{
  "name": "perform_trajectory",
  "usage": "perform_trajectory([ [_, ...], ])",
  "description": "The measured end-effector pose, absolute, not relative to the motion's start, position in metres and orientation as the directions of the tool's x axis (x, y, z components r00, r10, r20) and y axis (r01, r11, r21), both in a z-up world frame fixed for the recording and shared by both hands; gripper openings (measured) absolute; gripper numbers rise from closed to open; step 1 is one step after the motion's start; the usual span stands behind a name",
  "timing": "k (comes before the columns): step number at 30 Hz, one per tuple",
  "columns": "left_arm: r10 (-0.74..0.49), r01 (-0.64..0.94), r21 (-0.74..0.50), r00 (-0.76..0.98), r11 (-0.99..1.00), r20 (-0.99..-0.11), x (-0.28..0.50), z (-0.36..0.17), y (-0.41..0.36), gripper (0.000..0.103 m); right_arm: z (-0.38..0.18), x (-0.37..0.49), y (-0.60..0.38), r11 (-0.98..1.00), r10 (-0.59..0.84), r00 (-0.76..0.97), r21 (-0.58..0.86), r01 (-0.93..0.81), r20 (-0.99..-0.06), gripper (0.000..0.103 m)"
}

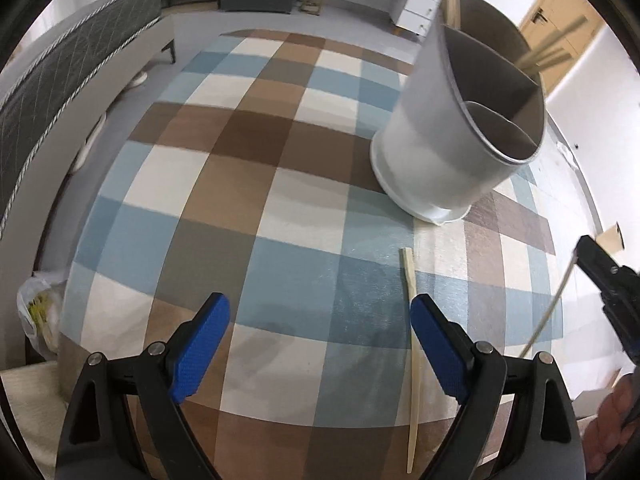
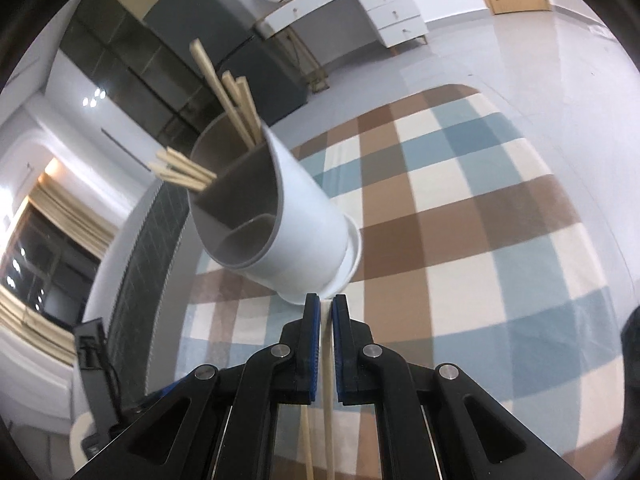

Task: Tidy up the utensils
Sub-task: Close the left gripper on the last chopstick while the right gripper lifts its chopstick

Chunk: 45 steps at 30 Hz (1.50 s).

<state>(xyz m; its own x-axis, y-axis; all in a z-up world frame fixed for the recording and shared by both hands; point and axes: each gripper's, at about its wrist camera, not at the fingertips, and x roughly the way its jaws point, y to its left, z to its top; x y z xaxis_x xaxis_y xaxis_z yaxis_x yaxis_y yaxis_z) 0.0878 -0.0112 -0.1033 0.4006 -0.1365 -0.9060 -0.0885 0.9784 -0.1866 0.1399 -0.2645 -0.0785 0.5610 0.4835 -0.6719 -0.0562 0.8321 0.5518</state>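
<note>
A white utensil holder (image 1: 448, 140) with grey inner compartments stands on the checked tablecloth (image 1: 248, 184). It also shows in the right wrist view (image 2: 296, 232), with several wooden chopsticks (image 2: 228, 96) standing in its far compartments. One chopstick (image 1: 412, 356) lies on the cloth just inside my left gripper's right finger. My left gripper (image 1: 320, 340) is open and empty above the cloth. My right gripper (image 2: 326, 304) is shut on a pale chopstick (image 2: 328, 392), close to the holder's base. It shows at the right edge of the left wrist view (image 1: 600, 276).
A dark quilted sofa (image 1: 60, 80) runs along the table's left side. A white drawer desk (image 2: 384, 4) and a dark cabinet (image 2: 224, 32) stand on the grey floor beyond. A plastic bag (image 1: 36, 312) sits by the table's left edge.
</note>
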Motion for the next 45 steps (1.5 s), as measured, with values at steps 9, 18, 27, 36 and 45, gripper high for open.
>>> perform_trajectory([
  [9,-0.087,-0.068,-0.121,0.369,0.99,-0.925,0.101,-0.107,-0.047,0.089,-0.058,0.107,-0.293,0.809,0.481,0.614,0.587,-0.035,-0.626,0.006],
  [18,-0.019,-0.056,-0.036,0.282,0.998,-0.959,0.129,-0.136,-0.074,0.089,-0.06,0.095,-0.318,0.773,0.485,0.635,0.635,0.011,-0.601,0.006],
  [27,-0.004,0.009,-0.001,0.26,1.0,-0.966,0.14,-0.15,-0.092,0.076,-0.059,0.093,-0.319,0.767,0.5,0.638,0.642,-0.012,-0.585,0.006],
  [36,-0.024,0.038,-0.014,0.276,0.999,-0.961,0.142,-0.141,-0.105,0.033,-0.056,0.092,-0.318,0.771,0.494,0.647,0.636,-0.018,-0.581,0.006],
  [45,-0.055,0.03,-0.049,0.281,0.998,-0.958,0.139,-0.137,-0.103,0.003,-0.053,0.091,-0.316,0.787,0.473,0.653,0.616,-0.013,-0.591,0.006],
])
